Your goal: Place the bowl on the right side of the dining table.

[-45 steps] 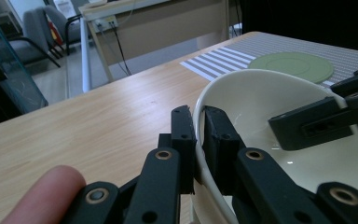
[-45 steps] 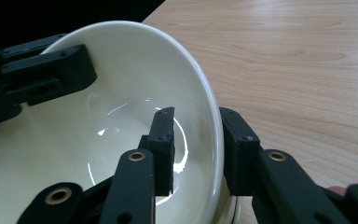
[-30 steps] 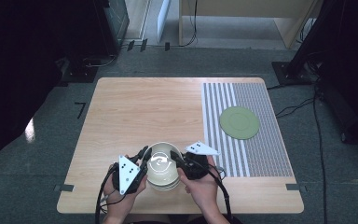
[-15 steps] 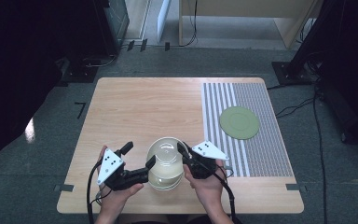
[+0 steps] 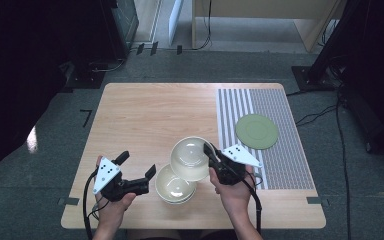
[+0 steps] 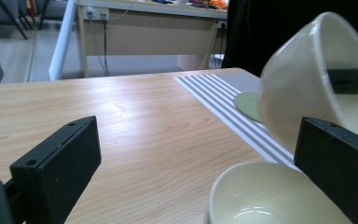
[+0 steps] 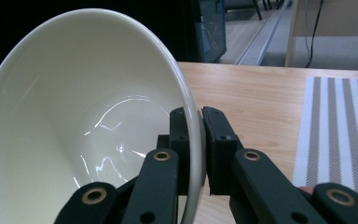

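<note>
1. grey carpeted floor (image 5: pixel 40 165) surrounds a pale wooden worktop (image 5: pixel 150 120), with cables trailing across the floor on the far right
2. on the right part of the worktop lies a grey-and-white striped mat (image 5: pixel 275 150), and a flat round pale-green plate (image 5: pixel 256 131) rests on it toward the far side
3. near the front edge of the worktop, roughly at its middle, sits a short stack of glossy cream ceramic bowls (image 5: pixel 175 185), upright and open side up; how many are in the stack cannot be told
4. the right gripper (image 5: pixel 214 156) has its jaws clamped on the rim of another glossy cream bowl (image 5: pixel 192 157), one jaw inside the wall and one outside, as the right gripper view shows plainly
5. this lifted bowl is clear of the stack and tilted, overlapping the stack's far right edge in the high view; in the left gripper view it hangs above and beyond the stacked bowls, with the green plate behind it
6. the left gripper (image 5: pixel 137 172) sits just left of the stack, held low over the worktop; its jaws stand wide apart with nothing between them
7. a person's hands hold both grippers, forearms entering from the front edge
</note>
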The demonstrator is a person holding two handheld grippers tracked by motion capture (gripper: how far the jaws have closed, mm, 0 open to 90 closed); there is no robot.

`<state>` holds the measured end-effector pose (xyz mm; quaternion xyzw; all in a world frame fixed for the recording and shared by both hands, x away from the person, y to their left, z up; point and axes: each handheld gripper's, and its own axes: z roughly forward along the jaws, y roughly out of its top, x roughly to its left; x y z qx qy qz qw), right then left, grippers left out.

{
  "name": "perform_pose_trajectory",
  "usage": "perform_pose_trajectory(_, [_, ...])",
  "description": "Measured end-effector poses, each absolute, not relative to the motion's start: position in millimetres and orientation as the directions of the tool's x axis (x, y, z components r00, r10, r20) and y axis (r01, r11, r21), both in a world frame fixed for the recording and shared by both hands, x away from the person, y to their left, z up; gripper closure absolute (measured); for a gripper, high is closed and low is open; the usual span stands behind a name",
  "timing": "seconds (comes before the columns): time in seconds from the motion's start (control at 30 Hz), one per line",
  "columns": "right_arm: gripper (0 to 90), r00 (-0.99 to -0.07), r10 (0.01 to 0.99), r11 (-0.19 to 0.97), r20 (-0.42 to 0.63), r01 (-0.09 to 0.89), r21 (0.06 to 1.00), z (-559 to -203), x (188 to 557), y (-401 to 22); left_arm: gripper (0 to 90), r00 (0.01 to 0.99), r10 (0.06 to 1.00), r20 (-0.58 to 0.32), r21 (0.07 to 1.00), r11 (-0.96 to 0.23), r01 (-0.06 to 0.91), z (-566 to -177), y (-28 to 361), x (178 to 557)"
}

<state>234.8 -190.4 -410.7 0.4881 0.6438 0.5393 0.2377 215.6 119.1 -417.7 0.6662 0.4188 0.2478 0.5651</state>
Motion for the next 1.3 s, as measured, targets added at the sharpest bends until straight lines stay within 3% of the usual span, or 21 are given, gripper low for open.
perform_pose_trajectory(0.67, [83.8,-0.33,0.916,-0.104,0.229,0.357,0.928,-404,242,-228,0.3,0.407,0.894,-0.189,0.932,0.032,0.362,-452,164,232])
perform_pose_trajectory(1.3, [83.8,-0.257,0.941,-0.123,0.222,0.35,0.929,-408,251,-257,0.3,0.33,0.933,-0.142,0.902,-0.015,0.431,-488,187,242])
